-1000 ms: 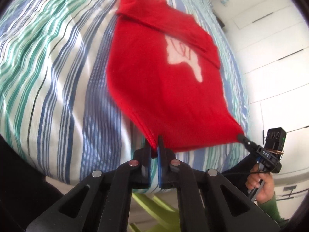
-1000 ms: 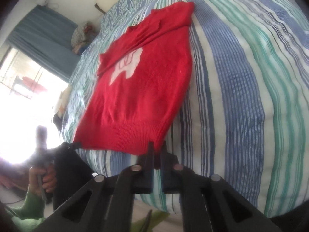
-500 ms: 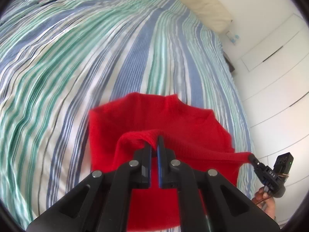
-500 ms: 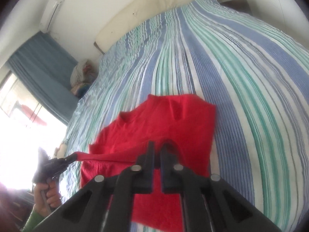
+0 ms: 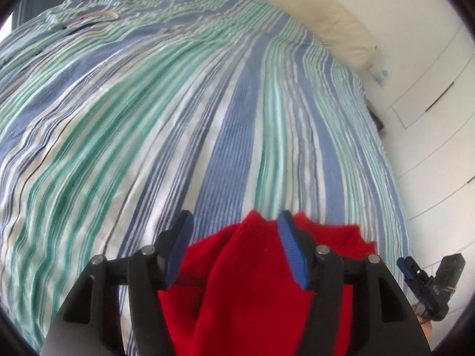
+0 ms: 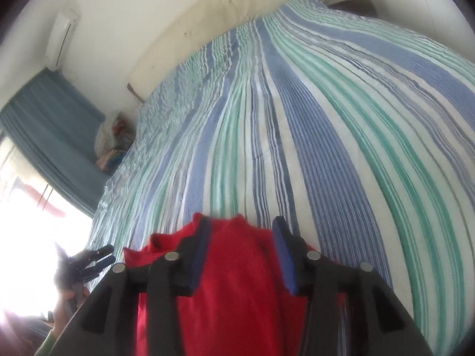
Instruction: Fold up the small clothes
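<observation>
Striped bedspread point(image 5: 184, 112), blue, green and white, filling both views. Cream headboard point(image 6: 213, 23) at far end, white wall behind. AC unit point(image 6: 61, 41) high on wall in right wrist view, blue curtain point(image 6: 50, 136) below it, bright window at lower left. Bundle of colourful cloth point(image 6: 114, 142) at bed edge near curtain. White cupboard doors point(image 5: 430, 124) on right of left wrist view. Pale hanger-like item point(image 5: 92, 17) lying on far bedspread.

Left gripper point(image 5: 234, 249) spread wide, blue pads point(image 5: 292, 249) apart, gripping nothing. Red sweater point(image 5: 252, 290) bunched on bedspread under and between the 2 fingers, folded over on itself, near bed edge; contact with pads unclear. Right gripper point(image 6: 240, 255) likewise wide apart, sweater point(image 6: 237, 290) lying between its fingers, not pinched. Other gripper visible at the edge of each view: right one point(image 5: 427, 284) at lower right, left one point(image 6: 89, 262) at lower left, fingers parted, washed out by glare.
</observation>
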{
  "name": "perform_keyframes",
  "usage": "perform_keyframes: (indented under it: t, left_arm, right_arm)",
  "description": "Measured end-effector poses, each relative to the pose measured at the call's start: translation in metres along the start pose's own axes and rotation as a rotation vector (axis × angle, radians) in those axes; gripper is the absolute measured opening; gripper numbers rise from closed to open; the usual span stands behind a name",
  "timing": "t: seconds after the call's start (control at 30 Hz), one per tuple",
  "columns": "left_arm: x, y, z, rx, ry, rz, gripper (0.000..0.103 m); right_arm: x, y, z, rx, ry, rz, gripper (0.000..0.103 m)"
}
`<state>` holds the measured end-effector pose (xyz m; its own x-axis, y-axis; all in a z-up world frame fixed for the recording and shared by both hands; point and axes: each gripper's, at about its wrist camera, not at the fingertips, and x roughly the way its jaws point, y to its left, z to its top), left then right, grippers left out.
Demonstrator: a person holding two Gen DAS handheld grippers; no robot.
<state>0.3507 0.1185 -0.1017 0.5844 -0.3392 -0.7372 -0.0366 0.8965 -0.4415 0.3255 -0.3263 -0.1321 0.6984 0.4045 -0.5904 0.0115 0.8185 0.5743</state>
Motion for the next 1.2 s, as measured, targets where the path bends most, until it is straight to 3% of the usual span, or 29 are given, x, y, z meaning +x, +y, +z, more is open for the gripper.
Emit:
perform_keyframes:
  t: [0.07,0.1,0.17,0.23,0.27,0.33,0.43,0.47,0.57,0.63,0.67,0.73,0.8,0.83,0.87,0.93,1.1,1.2]
  left_arm:
    - [-0.008,-0.015,-0.021,0.08,0.034,-0.078,0.083]
    - [-0.004,-0.021,-0.032,0.115,0.068,-0.104,0.087]
    - [0.013,-0.025,-0.056,0.175,0.134,-0.07,0.091]
    - [0.038,-0.011,-0.072,0.168,0.212,0.059,0.086]
    - [0.04,-0.001,-0.079,0.137,0.231,0.098,0.073]
    - [0.018,0.006,-0.087,0.096,0.193,0.081,0.072]
    - [-0.023,-0.011,-0.106,0.153,0.117,0.037,0.099]
    - [-0.03,-0.018,-0.116,0.197,0.106,0.043,0.099]
    - [-0.026,-0.028,-0.143,0.267,0.171,0.117,0.098]
    - [-0.035,-0.027,-0.158,0.235,0.189,0.123,0.097]
    - [-0.047,-0.027,-0.167,0.218,0.183,0.095,0.098]
    - [-0.072,-0.033,-0.19,0.228,0.169,0.061,0.098]
    - [-0.091,-0.043,-0.218,0.281,0.155,0.077,0.099]
    - [-0.096,-0.048,-0.233,0.312,0.151,0.102,0.1]
    - [-0.097,-0.053,-0.247,0.342,0.146,0.124,0.1]
    - [-0.092,-0.06,-0.271,0.396,0.136,0.167,0.1]
    - [-0.055,-0.056,-0.298,0.435,0.115,0.266,0.101]
    - [-0.053,-0.049,-0.305,0.428,0.078,0.25,0.103]
  right_arm:
    - [-0.009,0.021,-0.009,-0.111,0.07,0.078,0.044]
    - [-0.01,0.031,-0.018,-0.157,0.118,0.116,0.044]
    - [-0.008,0.042,-0.042,-0.225,0.21,0.152,0.045]
    - [0.0,0.04,-0.07,-0.291,0.282,0.094,0.045]
    - [0.005,0.033,-0.082,-0.322,0.316,0.006,0.045]
    - [0.002,0.02,-0.097,-0.361,0.332,-0.136,0.044]
    - [-0.045,0.033,-0.108,-0.391,0.248,-0.083,0.045]
    - [-0.056,0.041,-0.112,-0.411,0.237,-0.05,0.046]
    - [-0.061,0.047,-0.135,-0.442,0.257,-0.034,0.053]
    - [-0.036,0.032,-0.151,-0.405,0.351,-0.092,0.053]
    - [-0.028,0.023,-0.16,-0.379,0.386,-0.132,0.048]
    - [-0.043,0.018,-0.165,-0.341,0.323,-0.141,0.046]
    - [-0.071,0.03,-0.171,-0.345,0.27,-0.15,0.047]
    - [-0.085,0.039,-0.176,-0.375,0.246,-0.156,0.052]
    - [-0.1,0.048,-0.184,-0.413,0.221,-0.174,0.062]
    - [-0.122,0.06,-0.205,-0.463,0.183,-0.253,0.076]
    - [-0.136,0.04,-0.254,-0.398,0.131,-0.363,0.077]
    - [-0.127,0.012,-0.275,-0.314,0.121,-0.394,0.078]
